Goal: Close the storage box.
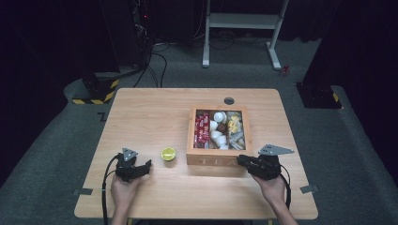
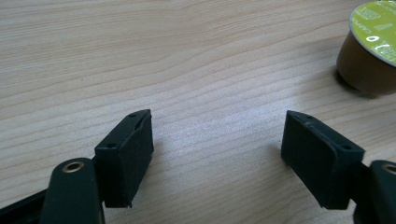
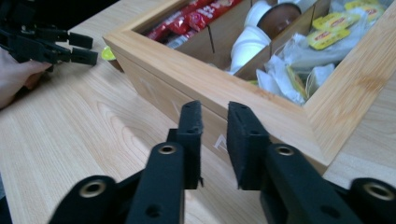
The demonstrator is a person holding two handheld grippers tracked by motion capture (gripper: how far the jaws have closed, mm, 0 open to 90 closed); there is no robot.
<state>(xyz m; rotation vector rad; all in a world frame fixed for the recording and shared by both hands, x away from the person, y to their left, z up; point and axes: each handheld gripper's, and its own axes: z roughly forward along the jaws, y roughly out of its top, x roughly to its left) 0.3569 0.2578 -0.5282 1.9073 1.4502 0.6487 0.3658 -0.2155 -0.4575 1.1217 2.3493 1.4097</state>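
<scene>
While the left gripper (image 1: 149, 165) rests low on the table (image 1: 150, 112) with its jaws spread wide and nothing between them, the green-lidded capsule (image 1: 168, 153) stands upright just beyond it, between that gripper and the wooden tea box (image 1: 218, 158). In the left gripper view the capsule (image 2: 369, 49) is a small brown cup with a yellow-green foil lid bearing fine print, sitting off to the upper right of the open jaws on bare wood.

The right gripper (image 1: 240, 160) sits at the box's near right corner; its jaws stand a narrow gap apart, empty, facing the front wall (image 3: 187, 98) with its pale lettering. The box is open, split into compartments holding red sachets (image 3: 196, 18), white cups (image 3: 252, 39) and tea bags (image 3: 327, 37).

Left of the capsule the tabletop lies wide and bare up to its far edge. The strip between box front and near table edge is narrower.
</scene>
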